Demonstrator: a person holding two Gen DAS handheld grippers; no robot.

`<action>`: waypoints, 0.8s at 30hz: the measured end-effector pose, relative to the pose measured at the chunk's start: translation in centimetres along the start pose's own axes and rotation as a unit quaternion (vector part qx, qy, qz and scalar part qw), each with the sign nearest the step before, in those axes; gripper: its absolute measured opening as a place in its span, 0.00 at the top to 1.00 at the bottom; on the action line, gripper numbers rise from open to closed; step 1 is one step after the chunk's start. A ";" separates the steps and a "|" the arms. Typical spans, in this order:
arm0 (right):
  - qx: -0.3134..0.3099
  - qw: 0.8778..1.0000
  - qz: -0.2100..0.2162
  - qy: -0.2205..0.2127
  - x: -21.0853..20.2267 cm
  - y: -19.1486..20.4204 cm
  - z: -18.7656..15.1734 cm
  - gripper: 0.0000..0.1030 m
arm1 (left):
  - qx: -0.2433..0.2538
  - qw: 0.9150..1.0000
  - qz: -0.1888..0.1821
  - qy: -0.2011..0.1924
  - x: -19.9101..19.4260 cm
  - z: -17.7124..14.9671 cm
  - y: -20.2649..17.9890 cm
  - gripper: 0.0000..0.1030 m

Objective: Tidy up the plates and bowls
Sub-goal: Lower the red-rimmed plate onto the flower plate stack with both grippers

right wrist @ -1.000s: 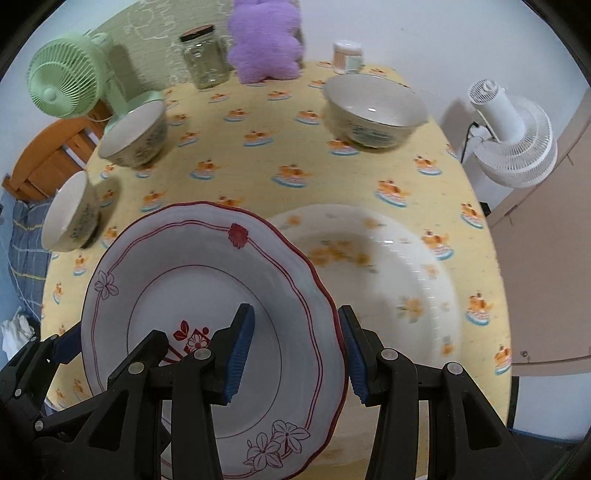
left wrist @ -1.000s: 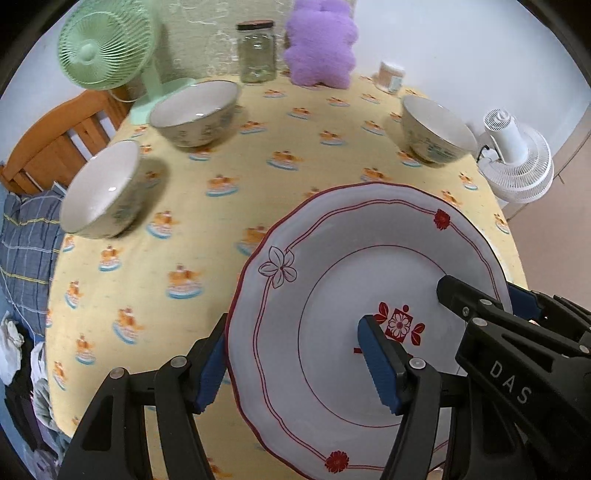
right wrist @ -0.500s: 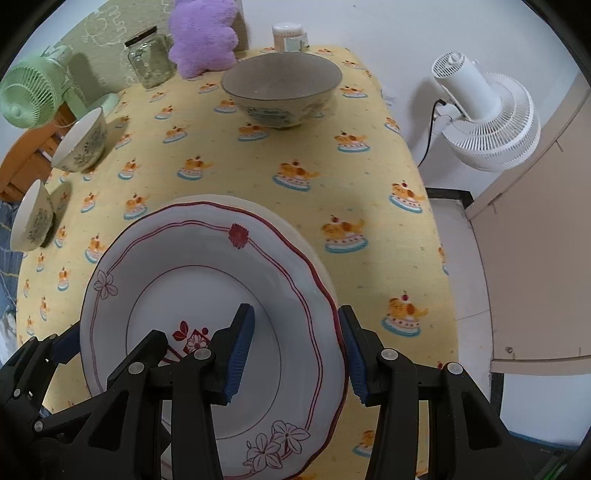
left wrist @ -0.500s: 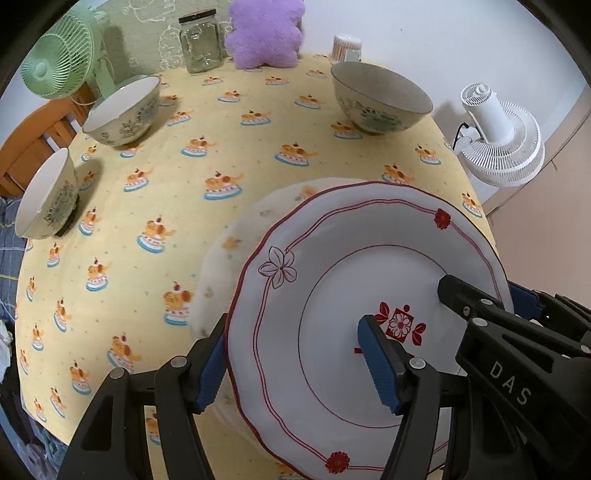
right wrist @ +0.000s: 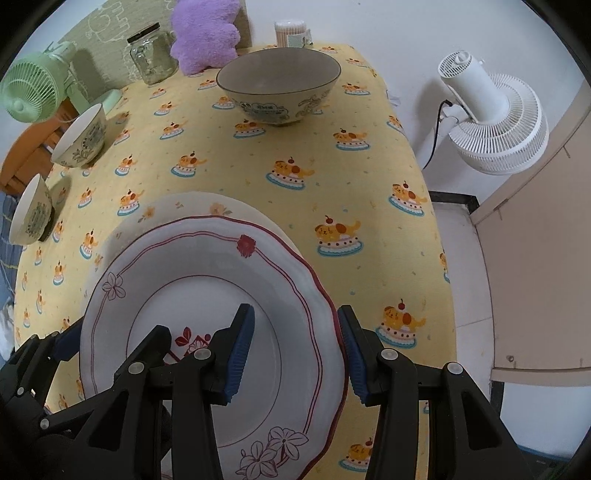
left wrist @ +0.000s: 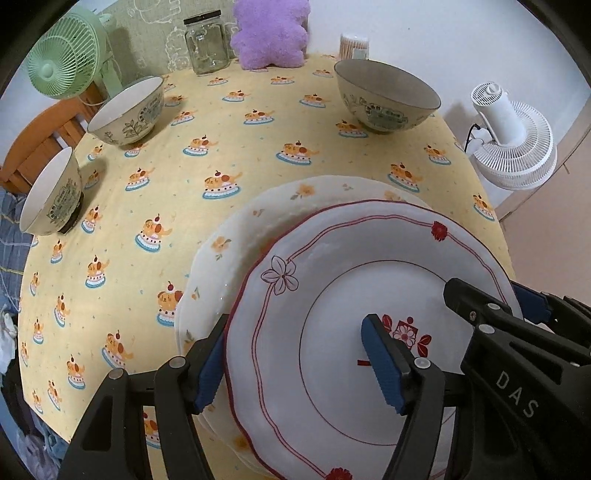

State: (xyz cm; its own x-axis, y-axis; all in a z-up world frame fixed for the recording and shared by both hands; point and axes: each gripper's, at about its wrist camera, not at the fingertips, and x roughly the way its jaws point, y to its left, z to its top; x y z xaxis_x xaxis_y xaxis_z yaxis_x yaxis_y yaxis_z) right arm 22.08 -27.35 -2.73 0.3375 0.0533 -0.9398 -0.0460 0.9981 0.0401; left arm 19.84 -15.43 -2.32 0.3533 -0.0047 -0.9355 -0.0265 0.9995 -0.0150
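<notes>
Both tools [left wrist: 291, 360] [right wrist: 295, 349] grip red-rimmed plate [left wrist: 354, 295] — tilted over floral plate [left wrist: 236, 240].

My two tools held one plate [left wrist: 332, 314] over another plate [left wrist: 258, 229] on the counter [left wrist: 258, 147]; three bowls [left wrist: 386, 96] sat behind.

green fan [left wrist: 62, 64] | glass jar [left wrist: 207, 42] | purple plush [left wrist: 271, 31] | white fan [left wrist: 511, 147] | yellow tablecloth [left wrist: 258, 147]
</notes>
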 end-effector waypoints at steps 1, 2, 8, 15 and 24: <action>0.002 1.000 0.003 0.002 0.0 -0.1 0.0 0.51 | -0.001 1.000 0.000 0.000 0.0 0.0 0.0 0.30; 0.004 1.000 0.008 0.004 0.0 -0.2 0.0 0.51 | -0.002 1.000 0.000 0.000 0.0 0.0 0.0 0.30; 0.004 1.000 0.007 0.004 -1.2 -0.6 -0.3 0.51 | -0.003 1.000 0.002 0.003 0.1 0.1 0.0 0.30; -0.010 1.000 -0.007 -0.005 -1.9 -0.9 -0.8 0.75 | -0.005 1.000 0.013 0.004 -0.1 0.1 -0.1 0.30; -0.024 1.000 0.001 0.003 -0.8 0.1 -0.6 0.76 | 0.010 0.997 0.070 0.007 0.1 0.0 -0.3 0.31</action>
State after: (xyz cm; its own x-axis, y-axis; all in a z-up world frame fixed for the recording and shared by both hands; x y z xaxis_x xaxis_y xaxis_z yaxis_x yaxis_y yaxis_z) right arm 21.25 -27.33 -2.23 0.3316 0.0547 -0.9418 -0.0918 0.9954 0.0255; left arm 19.89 -15.76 -2.37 0.3348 0.1345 -0.9326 -0.0562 0.9908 0.1227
